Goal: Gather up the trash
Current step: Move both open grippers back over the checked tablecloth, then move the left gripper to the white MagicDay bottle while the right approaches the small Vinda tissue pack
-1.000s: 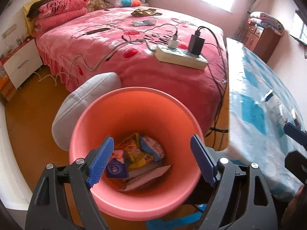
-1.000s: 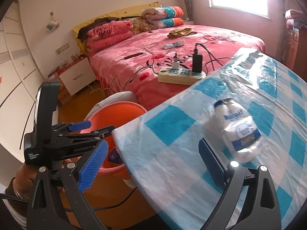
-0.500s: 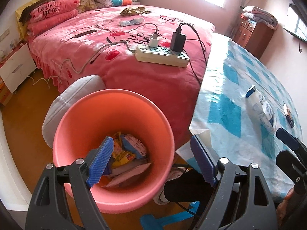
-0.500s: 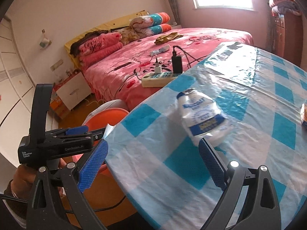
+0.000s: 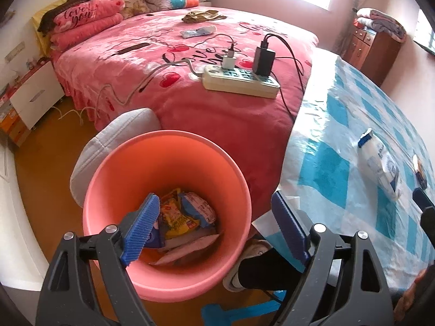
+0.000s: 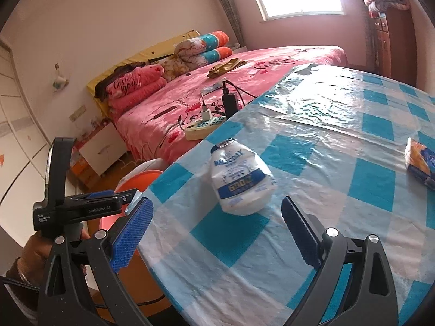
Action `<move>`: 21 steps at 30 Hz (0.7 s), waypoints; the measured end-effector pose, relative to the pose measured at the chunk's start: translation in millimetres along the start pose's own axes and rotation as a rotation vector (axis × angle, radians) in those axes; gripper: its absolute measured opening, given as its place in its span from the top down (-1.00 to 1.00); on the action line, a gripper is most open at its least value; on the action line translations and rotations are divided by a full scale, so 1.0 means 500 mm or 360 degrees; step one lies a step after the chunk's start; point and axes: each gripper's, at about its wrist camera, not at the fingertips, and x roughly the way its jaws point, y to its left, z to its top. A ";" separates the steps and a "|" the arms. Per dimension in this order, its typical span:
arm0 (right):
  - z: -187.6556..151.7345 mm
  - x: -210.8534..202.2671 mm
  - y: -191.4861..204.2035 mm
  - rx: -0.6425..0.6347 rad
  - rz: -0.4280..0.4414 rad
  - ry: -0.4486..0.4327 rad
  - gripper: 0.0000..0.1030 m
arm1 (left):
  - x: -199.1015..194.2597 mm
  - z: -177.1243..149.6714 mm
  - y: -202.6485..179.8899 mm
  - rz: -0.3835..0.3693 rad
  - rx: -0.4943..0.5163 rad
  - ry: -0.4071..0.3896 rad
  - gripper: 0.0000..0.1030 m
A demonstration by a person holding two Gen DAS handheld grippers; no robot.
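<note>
The white squeeze pouch [image 6: 240, 180] lies flat on the checked surface [image 6: 339, 163], just ahead of the right hand-held gripper [image 6: 214, 233], whose jaws stand wide and empty. Its long axis runs away from the gripper, cap toward the bed [image 6: 217, 95]. Being soft and slick, it could slide out of a pinch; the left hand-held gripper [image 5: 217, 228] is opening, empty, over the pink bin [image 5: 114, 179].

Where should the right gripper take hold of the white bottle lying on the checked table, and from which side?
Probably across the narrower upper body of the white bottle, below its cap: it lies with the base toward the open right gripper, so come over the base.
</note>
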 end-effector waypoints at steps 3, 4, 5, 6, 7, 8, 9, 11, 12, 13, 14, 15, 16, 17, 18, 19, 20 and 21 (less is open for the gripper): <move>0.002 -0.010 -0.008 -0.0001 -0.0010 -0.0015 -0.84 | -0.002 0.002 -0.009 0.0036 0.0015 -0.0005 -0.66; 0.002 -0.014 -0.011 0.0000 -0.0017 -0.0022 -0.85 | -0.005 0.003 -0.015 0.0055 0.0034 -0.0008 -0.67; 0.002 -0.017 -0.014 0.0002 -0.0025 -0.0028 -0.85 | -0.006 0.004 -0.020 0.0067 0.0048 -0.0012 -0.67; 0.002 -0.020 -0.018 0.0006 -0.0032 -0.0032 -0.85 | -0.009 0.006 -0.026 0.0080 0.0063 -0.0019 -0.67; 0.003 -0.023 -0.022 0.0010 -0.0039 -0.0034 -0.85 | -0.014 0.007 -0.033 0.0097 0.0084 -0.0030 -0.67; 0.002 -0.028 -0.025 0.0015 -0.0044 -0.0037 -0.85 | -0.017 0.008 -0.038 0.0109 0.0097 -0.0039 -0.67; 0.002 -0.032 -0.030 0.0021 -0.0049 -0.0042 -0.85 | -0.022 0.010 -0.045 0.0124 0.0114 -0.0050 -0.67; 0.003 -0.039 -0.042 0.0037 -0.0070 -0.0046 -0.85 | -0.032 0.014 -0.057 0.0141 0.0141 -0.0066 -0.67; 0.004 -0.041 -0.048 0.0045 -0.0079 -0.0045 -0.85 | -0.037 0.016 -0.062 0.0144 0.0145 -0.0073 -0.67; 0.004 -0.041 -0.055 0.0052 -0.0083 -0.0045 -0.85 | -0.045 0.019 -0.070 0.0140 0.0150 -0.0086 -0.67; 0.004 -0.043 -0.060 0.0062 -0.0088 -0.0045 -0.85 | -0.050 0.021 -0.076 0.0135 0.0153 -0.0092 -0.67; 0.004 -0.047 -0.068 0.0075 -0.0093 -0.0049 -0.85 | -0.055 0.023 -0.083 0.0128 0.0157 -0.0100 -0.68; 0.004 -0.050 -0.073 0.0086 -0.0095 -0.0055 -0.85 | -0.062 0.025 -0.092 0.0120 0.0164 -0.0111 -0.68; 0.004 -0.054 -0.078 0.0095 -0.0096 -0.0060 -0.85 | -0.068 0.028 -0.102 0.0107 0.0174 -0.0119 -0.68; 0.003 -0.057 -0.083 0.0100 -0.0098 -0.0065 -0.85 | -0.074 0.030 -0.113 0.0091 0.0185 -0.0123 -0.68; 0.004 -0.063 -0.089 0.0103 -0.0108 -0.0076 -0.85 | -0.078 0.031 -0.123 0.0074 0.0193 -0.0127 -0.68; 0.005 -0.067 -0.094 0.0103 -0.0119 -0.0085 -0.85 | -0.082 0.032 -0.133 0.0056 0.0200 -0.0129 -0.68; 0.007 -0.072 -0.099 0.0102 -0.0128 -0.0094 -0.85 | -0.084 0.031 -0.140 0.0042 0.0205 -0.0129 -0.68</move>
